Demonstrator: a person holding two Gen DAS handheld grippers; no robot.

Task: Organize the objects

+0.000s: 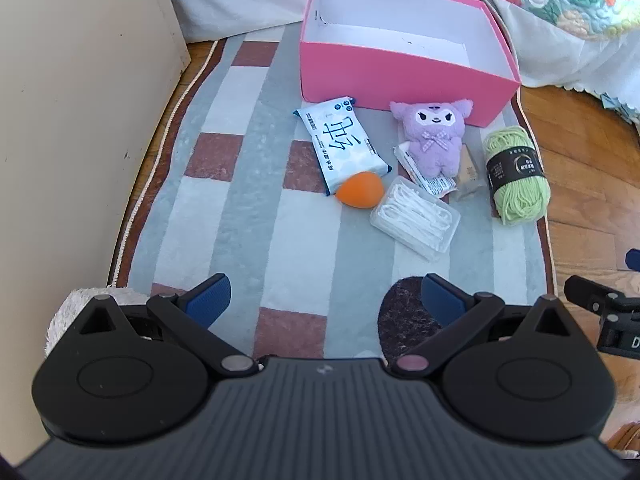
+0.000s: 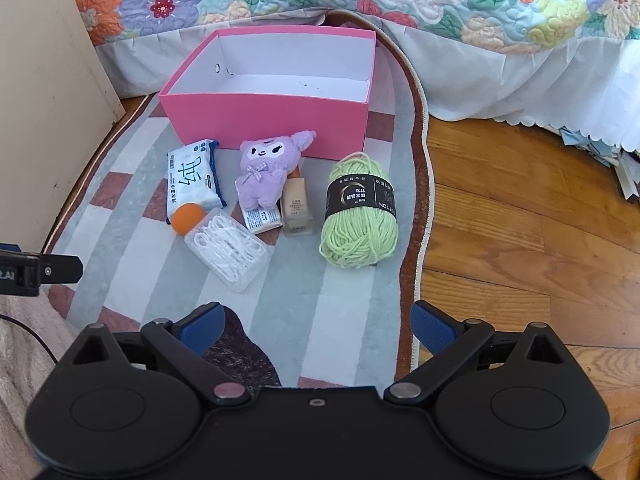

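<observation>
Right now your left gripper (image 1: 326,300) and right gripper (image 2: 316,326) hover with fingers spread wide, holding nothing; the yarn (image 2: 359,212), plush (image 2: 266,174) and wipes (image 2: 194,178) lie on the rug (image 2: 296,320) before the pink box (image 2: 272,120).

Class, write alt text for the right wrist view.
An open pink box, nothing visible inside, sits on a striped rug; before it lie a wipes pack, purple plush, green yarn and floss-pick case. The open right gripper hovers nearby.
</observation>
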